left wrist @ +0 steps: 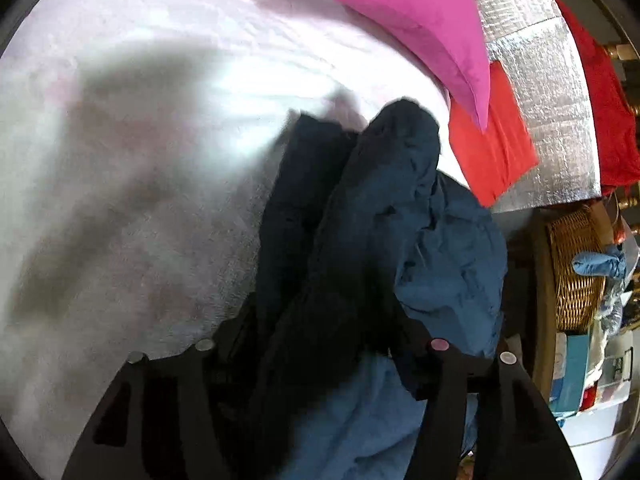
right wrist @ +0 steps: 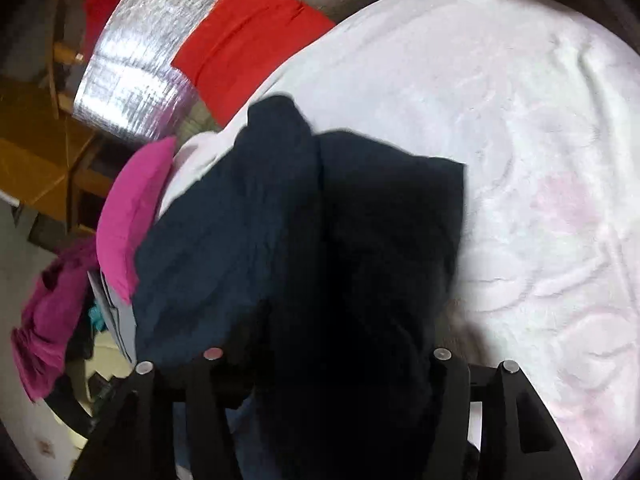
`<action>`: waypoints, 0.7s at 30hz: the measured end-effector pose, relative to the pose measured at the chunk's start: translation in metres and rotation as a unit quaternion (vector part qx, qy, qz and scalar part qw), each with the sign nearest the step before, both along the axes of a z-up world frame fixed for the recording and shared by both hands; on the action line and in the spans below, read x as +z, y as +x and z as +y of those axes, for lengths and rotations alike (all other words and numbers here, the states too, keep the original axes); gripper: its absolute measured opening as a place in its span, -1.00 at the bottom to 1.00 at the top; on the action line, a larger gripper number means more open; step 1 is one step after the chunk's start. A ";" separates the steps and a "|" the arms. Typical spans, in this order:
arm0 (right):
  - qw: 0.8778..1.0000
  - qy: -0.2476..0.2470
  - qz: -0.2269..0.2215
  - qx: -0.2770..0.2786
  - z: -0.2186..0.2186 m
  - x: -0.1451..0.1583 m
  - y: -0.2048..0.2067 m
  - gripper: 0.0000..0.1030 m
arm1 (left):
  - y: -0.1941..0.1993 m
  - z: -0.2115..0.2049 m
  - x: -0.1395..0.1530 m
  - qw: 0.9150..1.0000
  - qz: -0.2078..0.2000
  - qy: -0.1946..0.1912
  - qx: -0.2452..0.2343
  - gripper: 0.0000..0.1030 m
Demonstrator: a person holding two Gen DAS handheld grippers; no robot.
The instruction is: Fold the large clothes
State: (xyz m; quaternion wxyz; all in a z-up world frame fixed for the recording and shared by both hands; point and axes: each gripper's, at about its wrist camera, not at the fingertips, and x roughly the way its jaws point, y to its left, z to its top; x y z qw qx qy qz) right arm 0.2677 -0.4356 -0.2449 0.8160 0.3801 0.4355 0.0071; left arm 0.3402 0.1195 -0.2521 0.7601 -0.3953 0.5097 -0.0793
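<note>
A dark navy garment (left wrist: 360, 220) is bunched between my left jaws and spills forward from them; I appear to grip it, though the cloth hides the pads. My right jaws likewise seem closed on the same navy garment (right wrist: 304, 240), which drapes ahead of them over a white fleecy blanket (right wrist: 520, 140). Beyond my left jaws lie a pink pillow (left wrist: 420, 28) and a red cloth (left wrist: 492, 140).

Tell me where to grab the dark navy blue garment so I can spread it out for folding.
Take the dark navy blue garment by the outer edge of its bunched fold, each hand coming in from above on its own side. It is heaped in thick folds on the white fleecy blanket, so no flat hem shows; gripping at opposite sides should let it hang open.
</note>
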 end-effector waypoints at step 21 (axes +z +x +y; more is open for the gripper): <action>0.986 -0.165 0.029 0.010 0.031 0.026 0.144 -0.30 | 0.001 -0.009 0.029 0.991 -0.065 0.110 0.042 0.37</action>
